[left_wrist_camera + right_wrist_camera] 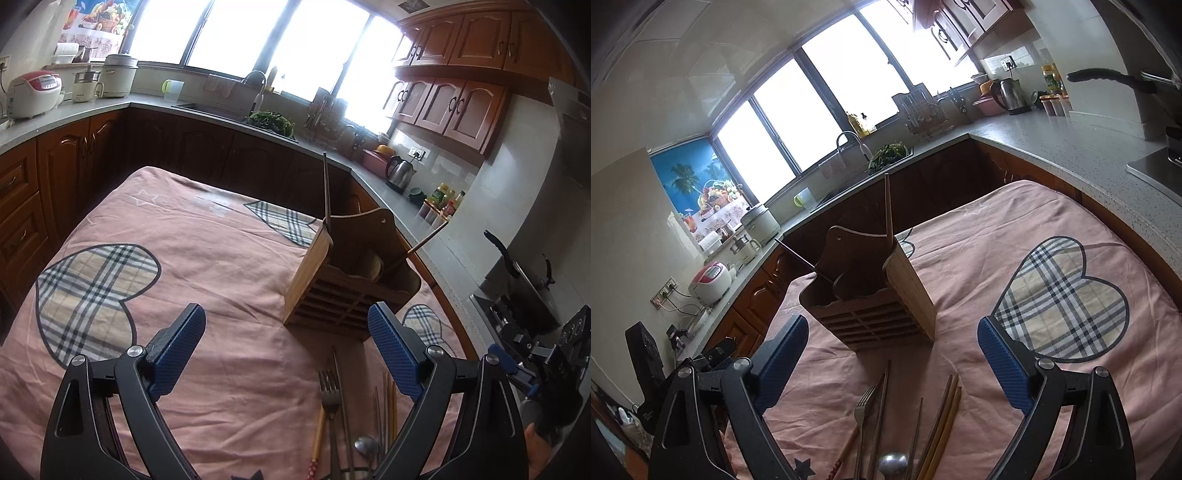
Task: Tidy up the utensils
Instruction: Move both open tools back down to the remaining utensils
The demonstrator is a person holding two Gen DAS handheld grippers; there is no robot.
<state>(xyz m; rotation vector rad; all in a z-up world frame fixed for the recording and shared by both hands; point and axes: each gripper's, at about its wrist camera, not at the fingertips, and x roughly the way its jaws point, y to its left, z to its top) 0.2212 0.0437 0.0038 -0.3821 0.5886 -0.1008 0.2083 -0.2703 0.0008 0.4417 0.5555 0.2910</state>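
Observation:
A wooden utensil holder (343,280) stands on the pink tablecloth (221,266), with one chopstick upright in it and another leaning out. It also shows in the right wrist view (879,295). A fork (328,391), a spoon (365,445) and several chopsticks (386,406) lie on the cloth in front of it. In the right wrist view lie the fork (864,410), spoon (893,463) and chopsticks (943,417). My left gripper (286,325) is open and empty above the cloth. My right gripper (892,332) is open and empty, just short of the holder.
Grey countertops (417,206) wrap around the table, with wooden cabinets (66,155) below. A sink with greens (269,120), a kettle (399,173), rice cookers (33,92) and bottles stand on them. A pan (528,280) sits on the stove at right.

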